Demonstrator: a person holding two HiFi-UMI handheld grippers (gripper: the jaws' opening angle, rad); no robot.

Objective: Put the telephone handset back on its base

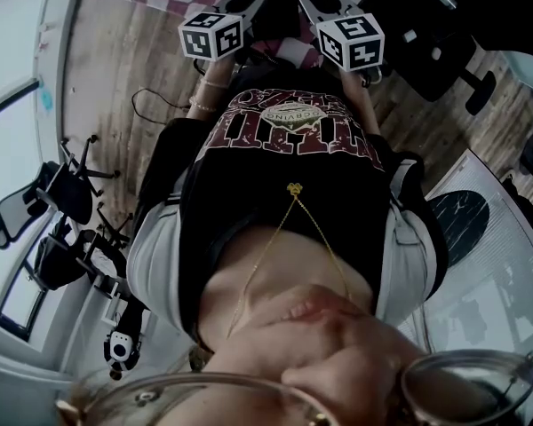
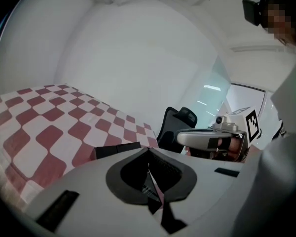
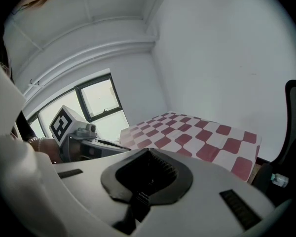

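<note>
Handset and base are being shown in no view. The left gripper (image 2: 148,151) and right gripper (image 3: 148,151) are being held empty, jaws pressed together, near the checkered table (image 2: 44,127) at the frame's left. Likely the phone is best being located first, with jaws being spread before any reach.

A bench under a red-and-white checked cloth (image 2: 49,127) meets a plain white wall (image 2: 138,58). A black office chair (image 2: 180,122) stands just beside its corner (only the backrest shows). A window (image 3: 101,100) lies beyond its far end, and a wooden floor (image 1: 115,51) spreads around it.
</note>
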